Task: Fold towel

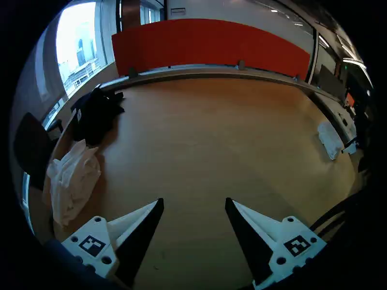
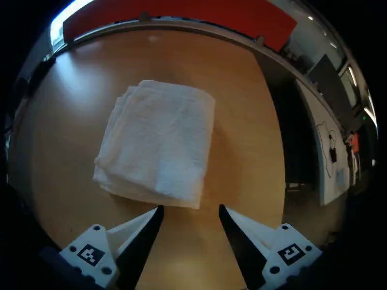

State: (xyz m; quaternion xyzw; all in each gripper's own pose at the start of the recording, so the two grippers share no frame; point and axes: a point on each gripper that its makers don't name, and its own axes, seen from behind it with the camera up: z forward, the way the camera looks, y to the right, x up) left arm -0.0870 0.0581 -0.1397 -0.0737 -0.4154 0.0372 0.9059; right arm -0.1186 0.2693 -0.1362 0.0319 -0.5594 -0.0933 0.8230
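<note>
**Towel folded on tabletop, both grippers spread and empty**

Right gripper (image 2: 191, 207): fingers spread apart, nothing between them. Fiducial tag on each finger base. It hangs over the wooden tabletop (image 2: 242, 159), tips pointing at the towel (image 2: 157, 142).

Towel: white terry, folded into a thick, roughly rectangular stack with several layers showing along the left and near edges. It lies flat on the tabletop. The fold runs along the right side and the top right corner is rounded. The near edge sits just beyond the right gripper's fingertips; can't tell if the left tip touches it. No finger presses on it.

Left gripper (image 1: 194, 200): fingers also spread wide, gap empty, bare wood under it. Same tag on each finger base.

Left gripper view, rest of scene:
- The towel (image 1: 331, 139) shows as a small white folded shape far to the right, close to the tabletop's right edge and well apart from this gripper.
- Crumpled white cloth pile (image 1: 72, 181) at the left edge of the tabletop, near the left finger but not touching it.
- Dark bundle (image 1: 94, 113) just behind that pile, also by the left edge; fabric or bag, can't tell which.
- Red partition (image 1: 208, 46) along the far edge of the tabletop.
- Window (image 1: 77, 43) beyond, upper left, bright daylight.

Right gripper view: a second desk (image 2: 334, 159) stands off to the right, with a cable on it.
</note>
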